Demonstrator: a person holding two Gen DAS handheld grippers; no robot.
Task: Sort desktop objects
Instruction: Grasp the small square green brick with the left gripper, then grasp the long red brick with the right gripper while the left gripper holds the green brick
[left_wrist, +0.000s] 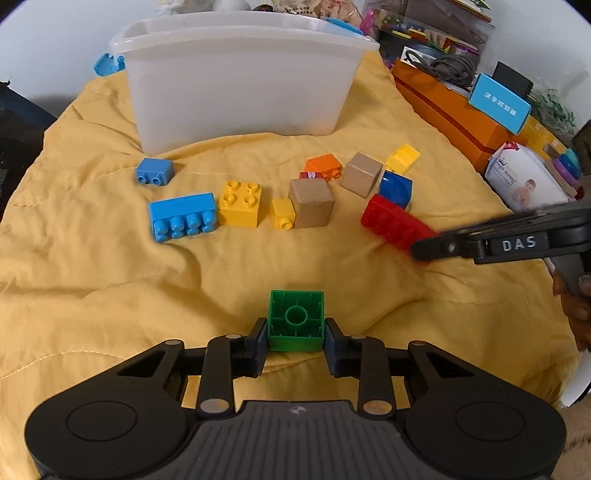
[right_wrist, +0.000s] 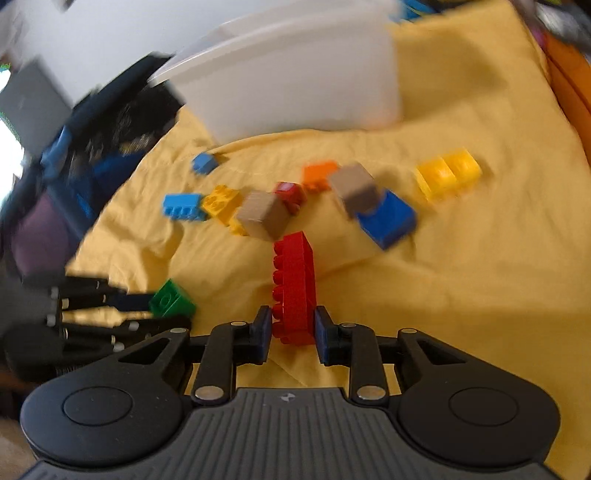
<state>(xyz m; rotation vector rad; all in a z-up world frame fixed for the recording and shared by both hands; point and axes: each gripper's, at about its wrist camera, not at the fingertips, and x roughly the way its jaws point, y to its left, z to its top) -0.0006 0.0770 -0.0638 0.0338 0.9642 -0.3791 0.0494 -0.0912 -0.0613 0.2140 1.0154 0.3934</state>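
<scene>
My left gripper (left_wrist: 295, 341) is shut on a green brick (left_wrist: 296, 320), hollow underside facing the camera, just above the yellow cloth (left_wrist: 110, 277). My right gripper (right_wrist: 291, 334) is shut on a long red brick (right_wrist: 294, 286) that stands on edge with its studs to the left. In the left wrist view that red brick (left_wrist: 397, 221) lies at the right with the right gripper's fingers (left_wrist: 436, 248) on its near end. The right wrist view shows the green brick (right_wrist: 171, 300) held by the left gripper's fingers (right_wrist: 122, 301) at lower left. A white plastic bin (left_wrist: 240, 77) stands behind the bricks.
Loose on the cloth lie blue bricks (left_wrist: 183, 216), yellow bricks (left_wrist: 240, 203), an orange brick (left_wrist: 324, 167), two wooden cubes (left_wrist: 311, 203) and a dark blue block (left_wrist: 396, 187). An orange box (left_wrist: 450, 118) and a wipes pack (left_wrist: 524, 179) border the right side.
</scene>
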